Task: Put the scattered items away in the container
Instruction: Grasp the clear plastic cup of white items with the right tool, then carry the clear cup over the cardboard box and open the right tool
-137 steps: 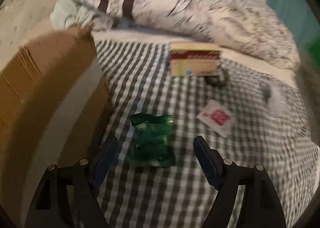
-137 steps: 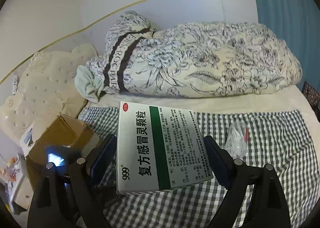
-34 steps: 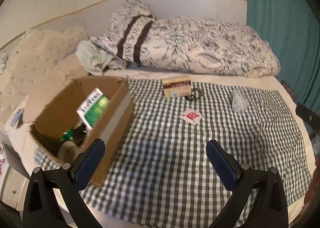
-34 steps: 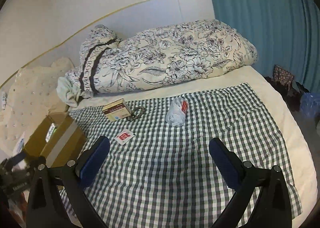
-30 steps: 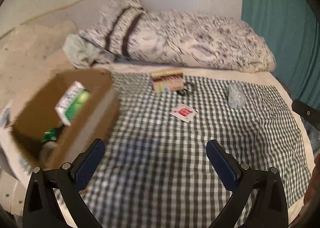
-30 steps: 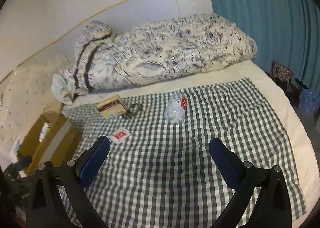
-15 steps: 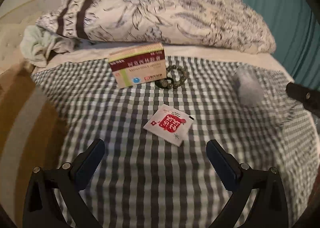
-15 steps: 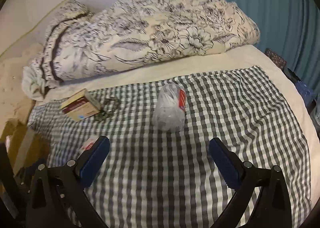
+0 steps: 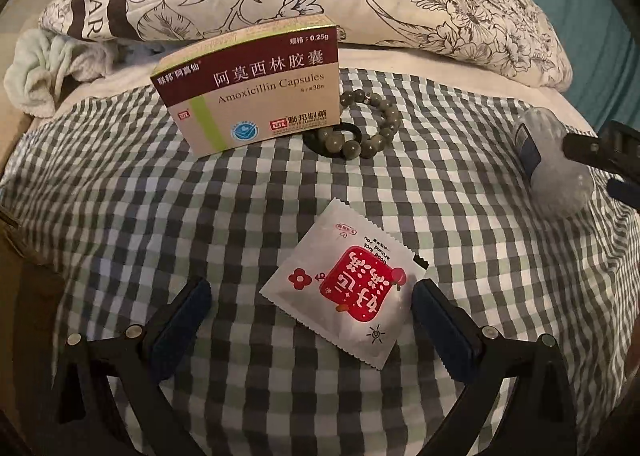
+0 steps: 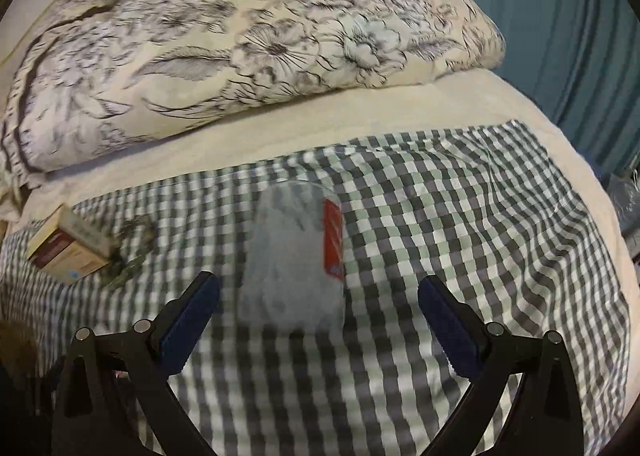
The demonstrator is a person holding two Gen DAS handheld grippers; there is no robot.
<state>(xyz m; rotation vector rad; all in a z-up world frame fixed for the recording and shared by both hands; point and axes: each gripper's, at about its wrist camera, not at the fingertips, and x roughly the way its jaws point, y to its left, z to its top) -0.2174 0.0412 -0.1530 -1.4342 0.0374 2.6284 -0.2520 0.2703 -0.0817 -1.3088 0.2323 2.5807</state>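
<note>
My left gripper [image 9: 310,302] is open low over the checked cloth [image 9: 160,215]. A white sachet with a red label [image 9: 352,284] lies between its fingertips, toward the right one. Behind it stand an Amoxicillin box [image 9: 252,91] and a bead bracelet [image 9: 356,127]. My right gripper [image 10: 318,302] is open, its fingertips either side of the near end of a clear plastic pack with a red label [image 10: 296,252]. That pack also shows at the right of the left wrist view [image 9: 558,171], with the right gripper's fingers [image 9: 528,147] around it. The container is out of view.
A rolled floral duvet [image 10: 240,47] lies along the far side of the bed. A pale green towel [image 9: 44,71] sits at the far left. A teal curtain [image 10: 580,35] hangs at the right. The box [image 10: 68,248] and bracelet [image 10: 128,252] lie left of the pack.
Both grippers have moved forward and down from a high view of the bed: the left now around the sachet, the right now around the clear pack. Both stay open. The cardboard box has left view.
</note>
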